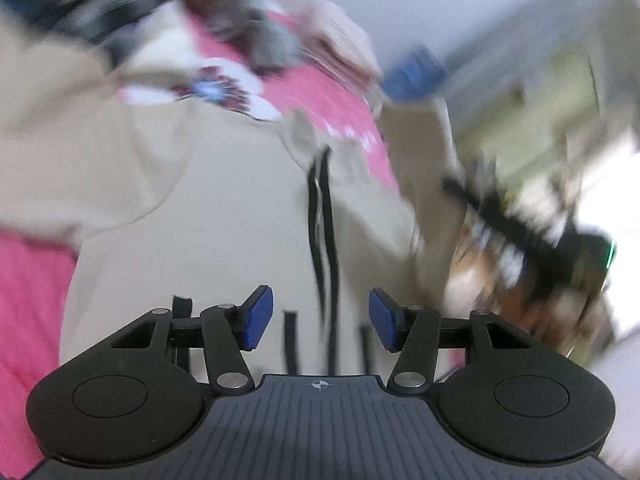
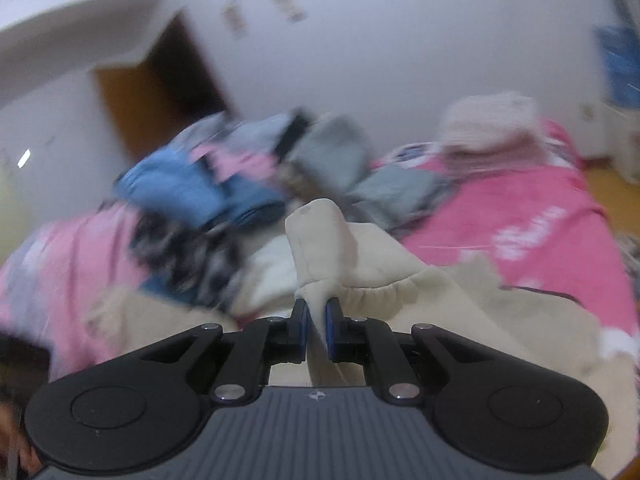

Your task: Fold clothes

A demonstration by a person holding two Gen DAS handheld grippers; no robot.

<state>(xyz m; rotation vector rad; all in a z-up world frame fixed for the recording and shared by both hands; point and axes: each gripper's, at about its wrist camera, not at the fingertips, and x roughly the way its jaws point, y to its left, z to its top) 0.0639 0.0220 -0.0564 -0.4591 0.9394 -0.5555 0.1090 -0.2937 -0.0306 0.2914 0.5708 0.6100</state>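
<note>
Both views are pretty smeared with motion blur, so only the big stuff is readable.

The left gripper has its blue-padded fingers spread wide apart with nothing between them. It hangs over a beige garment spread out on the bed, whose pink bedspread has white lettering on it. A pair of black drawstrings runs down the beige fabric toward the gap between the fingers, but they aren't pinched by anything. Off to the right in the same view there's a blurred dark device, too smeared to name.

The right gripper is a different story: its fingers are squeezed nearly together on a fold of that same beige garment. A flap of the cloth sticks up just past the fingertips, and the rest drapes off to the right and down across the pink bedspread.

Farther back on the bed sits a messy pile of clothes, with blue, pink and dark patterned pieces. Next to it, a couple of grey folded items. A pale cream bundle rests near the far right end of the bed by the white wall. A wooden door stands open at the back left.
</note>
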